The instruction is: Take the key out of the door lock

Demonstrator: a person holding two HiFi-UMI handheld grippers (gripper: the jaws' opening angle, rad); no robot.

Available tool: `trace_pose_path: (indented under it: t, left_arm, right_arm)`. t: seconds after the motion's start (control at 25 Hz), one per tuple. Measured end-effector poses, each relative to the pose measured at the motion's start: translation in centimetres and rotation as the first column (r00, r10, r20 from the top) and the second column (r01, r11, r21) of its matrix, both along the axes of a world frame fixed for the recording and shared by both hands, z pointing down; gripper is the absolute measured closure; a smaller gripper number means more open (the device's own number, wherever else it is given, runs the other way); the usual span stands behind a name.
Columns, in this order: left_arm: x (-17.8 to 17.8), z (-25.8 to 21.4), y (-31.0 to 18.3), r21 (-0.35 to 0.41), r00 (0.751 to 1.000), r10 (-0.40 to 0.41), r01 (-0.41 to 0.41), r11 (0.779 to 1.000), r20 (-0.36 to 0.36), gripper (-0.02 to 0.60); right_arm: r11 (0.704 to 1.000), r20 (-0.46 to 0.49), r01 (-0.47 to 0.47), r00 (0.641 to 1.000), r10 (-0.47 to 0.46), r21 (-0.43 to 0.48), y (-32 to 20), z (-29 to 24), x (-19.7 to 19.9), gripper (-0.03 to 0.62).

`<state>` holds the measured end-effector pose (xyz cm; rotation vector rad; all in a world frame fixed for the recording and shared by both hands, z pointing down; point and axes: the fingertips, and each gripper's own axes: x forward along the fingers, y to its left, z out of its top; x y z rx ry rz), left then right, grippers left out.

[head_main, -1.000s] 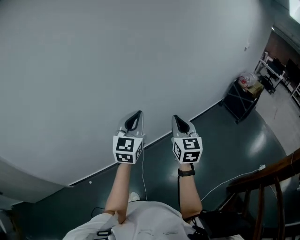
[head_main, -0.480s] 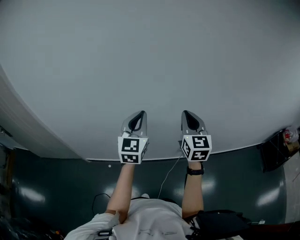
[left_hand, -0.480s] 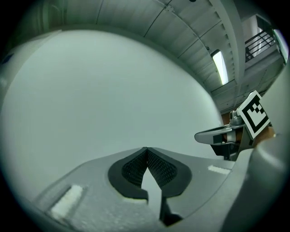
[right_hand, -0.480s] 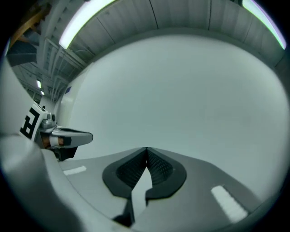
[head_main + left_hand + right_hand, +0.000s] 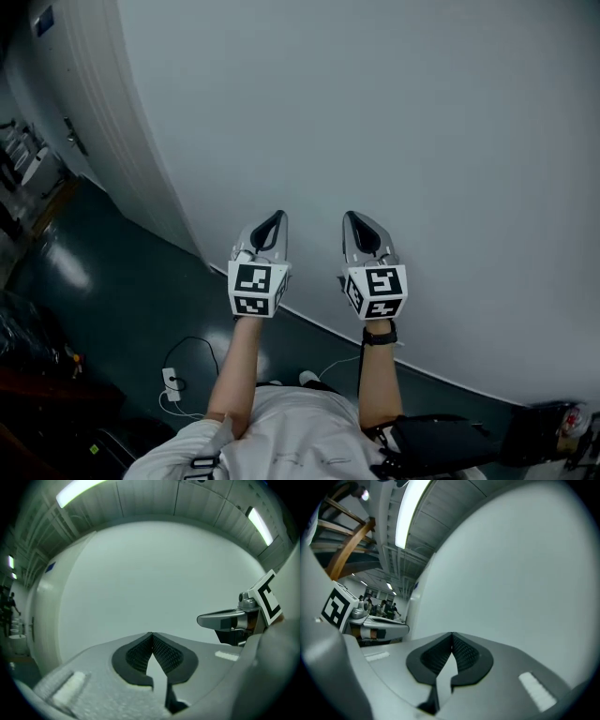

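Observation:
No key or door lock shows in any view. My left gripper point(image 5: 276, 217) and right gripper point(image 5: 353, 218) are held level, side by side, in front of a plain white wall point(image 5: 394, 122). In the left gripper view the left gripper point(image 5: 151, 635) is shut, its dark ribbed pads meeting at the tip with nothing between them, and the right gripper point(image 5: 224, 619) shows at the right edge. The right gripper point(image 5: 452, 634) is likewise shut and empty in its own view, with the left gripper point(image 5: 380, 628) at its left.
A ribbed white panel point(image 5: 103, 112) adjoins the wall at the left. The dark floor point(image 5: 103, 300) carries a white power strip point(image 5: 171, 382) and cables. A dark bag point(image 5: 441, 442) lies by the person's feet. Wooden beams point(image 5: 347, 538) and distant people point(image 5: 379, 605) show far left.
The whole view has swung along the wall: the black cart and wooden chair at the right are gone, and the ribbed panel and the floor to the left have come in. Both grippers stay side by side.

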<state>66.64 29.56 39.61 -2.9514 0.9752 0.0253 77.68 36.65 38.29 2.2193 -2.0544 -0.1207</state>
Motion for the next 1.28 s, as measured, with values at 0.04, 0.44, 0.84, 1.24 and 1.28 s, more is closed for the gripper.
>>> trace_pose_path:
  t: [0.04, 0.44, 0.84, 1.24, 1.28]
  left_arm:
    - [-1.3, 0.0, -0.9, 0.001, 0.999, -0.046, 0.046, 0.999, 0.003, 0.583]
    - [-15.9, 0.9, -0.7, 0.005, 0.867, -0.498, 0.498, 0.867, 0.033, 0.584]
    - [-31.2, 1.0, 3.8, 0.048, 0.639, -0.764, 0.763, 0.645, 0.092, 0.584]
    - [-46.6, -0.5, 5.0, 0.07, 0.503, -0.863, 0.86, 0.505, 0.05, 0.584]
    - [-47.6, -0.7, 4.8, 0.074, 0.51, -0.859, 0.856, 0.512, 0.041, 0.584]
  right_arm:
    - [0.999, 0.007, 0.041, 0.999, -0.041, 0.007, -1.3, 0.0, -1.0, 0.604]
    - [0.871, 0.041, 0.491, 0.871, -0.49, -0.025, -7.4, 2.5, -13.1, 0.602]
    - [0.612, 0.067, 0.79, 0.613, -0.787, -0.034, -7.9, 3.7, -29.9, 0.597]
    - [0.404, 0.142, 0.907, 0.388, -0.911, 0.117, -7.8, 1.2, -44.9, 0.595]
    - [0.39, 0.133, 0.914, 0.375, -0.917, 0.11, -8.1, 1.4, -46.2, 0.594]
